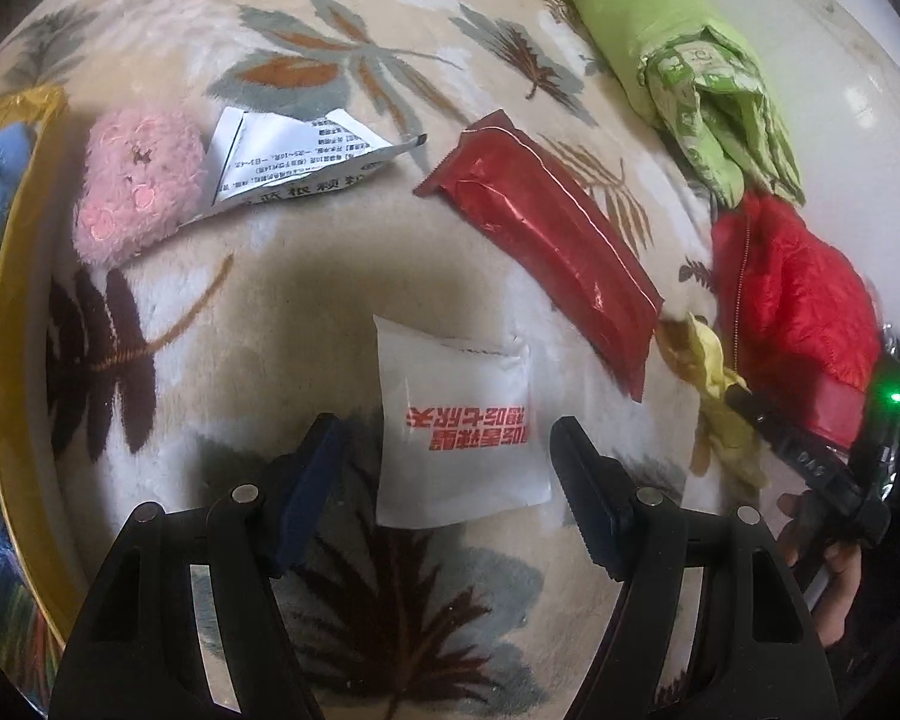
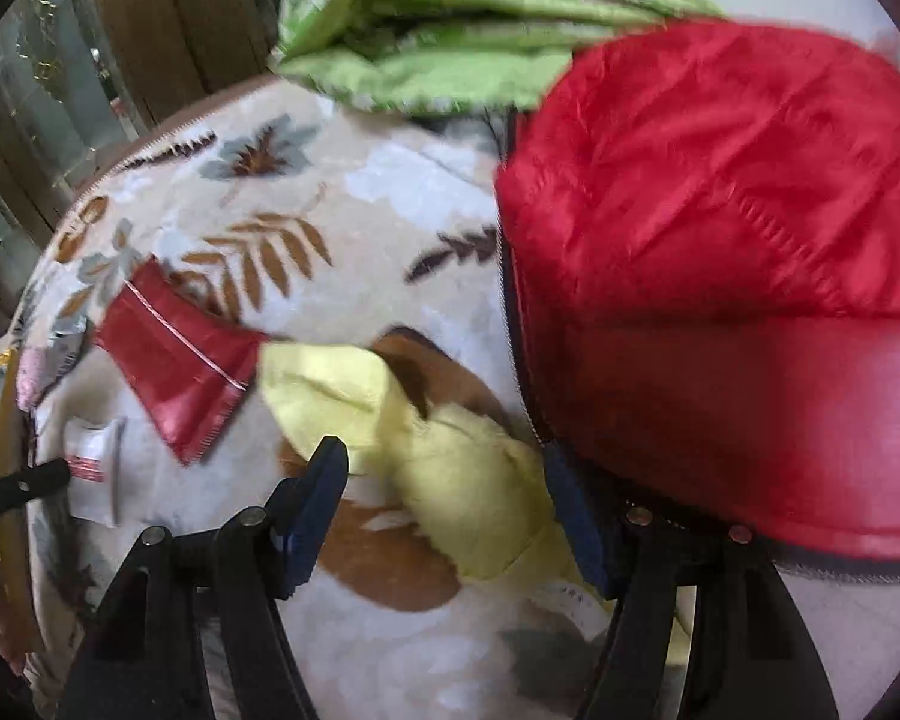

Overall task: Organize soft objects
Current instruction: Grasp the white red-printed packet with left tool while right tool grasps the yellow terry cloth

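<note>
On the leaf-patterned blanket, a flat white sachet (image 1: 459, 429) with red print lies between my left fingers, untouched, and a crumpled yellow cloth (image 2: 450, 456) lies between my right ones. A long red foil packet (image 1: 546, 240) lies diagonally beyond; a pink plush (image 1: 138, 180) leans on a torn white wrapper (image 1: 306, 159). A red quilted jacket (image 2: 720, 276) is heaped beside folded green fabric (image 2: 450, 42).

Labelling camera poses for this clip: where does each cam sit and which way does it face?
Left wrist: on the left gripper, angled down at the leaf-print blanket; open fingers straddle a white packet; a hand shows at right.
Right wrist: on the right gripper, angled down; open fingers around a yellow cloth beside a red jacket.
Shared: blanket, white packet, red foil packet, yellow cloth, jacket, green bedding.
</note>
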### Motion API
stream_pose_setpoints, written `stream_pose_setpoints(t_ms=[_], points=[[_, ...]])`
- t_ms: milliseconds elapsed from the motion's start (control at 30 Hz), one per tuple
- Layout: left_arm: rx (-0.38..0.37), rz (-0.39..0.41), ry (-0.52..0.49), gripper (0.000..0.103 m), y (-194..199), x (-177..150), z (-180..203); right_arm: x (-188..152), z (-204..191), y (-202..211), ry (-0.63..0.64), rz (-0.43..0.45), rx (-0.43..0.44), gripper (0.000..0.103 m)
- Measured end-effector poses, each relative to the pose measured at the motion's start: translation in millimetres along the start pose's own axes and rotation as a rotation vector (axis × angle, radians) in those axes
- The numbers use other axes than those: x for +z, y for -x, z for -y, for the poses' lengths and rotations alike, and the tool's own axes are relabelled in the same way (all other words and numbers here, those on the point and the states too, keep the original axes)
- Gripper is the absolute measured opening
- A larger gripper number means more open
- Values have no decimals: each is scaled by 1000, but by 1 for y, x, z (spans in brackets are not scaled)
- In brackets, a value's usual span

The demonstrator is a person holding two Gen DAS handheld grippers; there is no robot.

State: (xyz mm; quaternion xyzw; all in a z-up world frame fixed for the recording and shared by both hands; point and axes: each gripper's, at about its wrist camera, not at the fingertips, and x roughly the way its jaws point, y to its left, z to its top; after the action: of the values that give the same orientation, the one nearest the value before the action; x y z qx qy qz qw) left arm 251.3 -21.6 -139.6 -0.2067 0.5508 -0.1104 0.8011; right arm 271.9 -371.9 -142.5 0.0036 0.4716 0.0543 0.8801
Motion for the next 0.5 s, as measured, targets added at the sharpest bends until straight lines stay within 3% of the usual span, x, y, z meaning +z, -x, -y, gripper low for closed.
stream_pose_setpoints(t_ms=[100,167,233,300,333,500], points=[[42,11,-42,73,-3,-3,10,-9,-1,-2,15,-8,31,68],[87,23,-91,70,-5,-6,18,-16,-5,-2,29,-5,-2,67],[134,37,-105,37,-7,-9,22,-18,-7,-2,29,3,-23,53],[130,39,-99,36,-7,-9,20,-19,-6,3,1,20,-23,45],[124,38,-96,29,-7,-8,19,-20,-5,6,-16,25,-16,43],[41,31,-59,16,-2,-11,13,-30,-12,20,-58,40,21,40]])
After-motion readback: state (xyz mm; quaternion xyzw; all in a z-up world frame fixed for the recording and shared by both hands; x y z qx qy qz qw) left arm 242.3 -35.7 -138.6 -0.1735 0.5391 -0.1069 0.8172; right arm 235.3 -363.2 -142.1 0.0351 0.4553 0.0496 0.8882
